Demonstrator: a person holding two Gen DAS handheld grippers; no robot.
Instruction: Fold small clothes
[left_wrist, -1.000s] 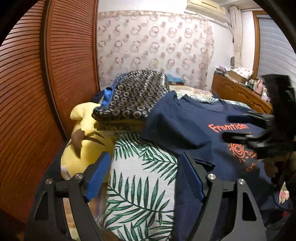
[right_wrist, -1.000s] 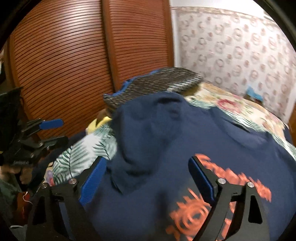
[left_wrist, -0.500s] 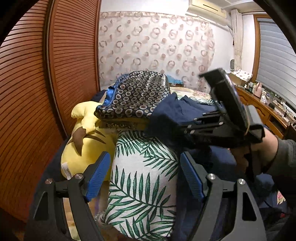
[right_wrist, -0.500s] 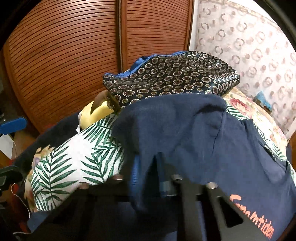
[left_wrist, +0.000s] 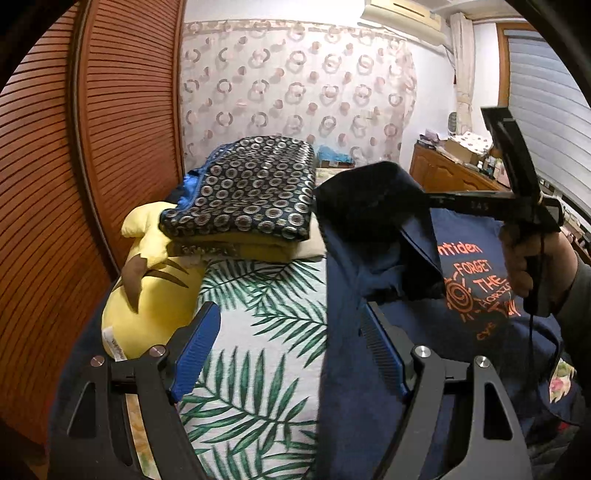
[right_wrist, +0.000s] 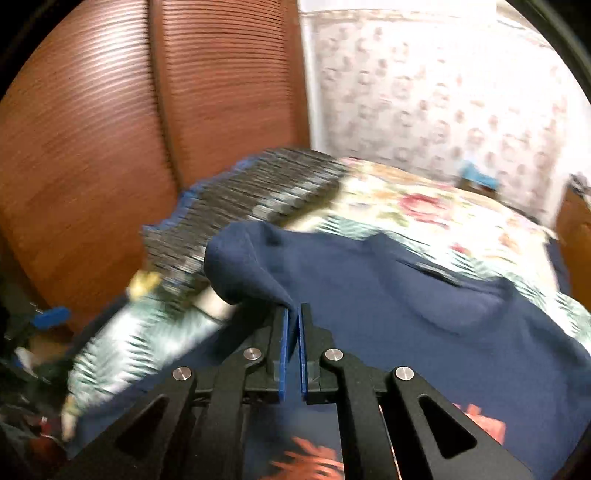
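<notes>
A navy T-shirt (left_wrist: 461, 332) with an orange print lies spread over the bed. Its left sleeve (left_wrist: 369, 199) is lifted off the bed and hangs folded toward the shirt's chest. My right gripper (left_wrist: 436, 202), held by a hand at the right, is shut on that sleeve. In the right wrist view, the same gripper (right_wrist: 291, 314) pinches the sleeve's cloth (right_wrist: 251, 273) between its blue pads, above the shirt body (right_wrist: 406, 325). My left gripper (left_wrist: 288, 347) stands open low in front, over the shirt's left edge, with nothing pressed between its fingers.
A leaf-print pillow (left_wrist: 258, 332) lies under the shirt's left side. A yellow plush toy (left_wrist: 147, 295) lies left of it, and a folded ring-patterned blanket (left_wrist: 251, 192) sits behind. A slatted wooden wardrobe (left_wrist: 74, 184) stands close on the left, a dresser (left_wrist: 454, 173) at the far right.
My right gripper shut on the sleeve, then lifted it and carried it up and to the right over the shirt. The left gripper has stayed in place, open.
</notes>
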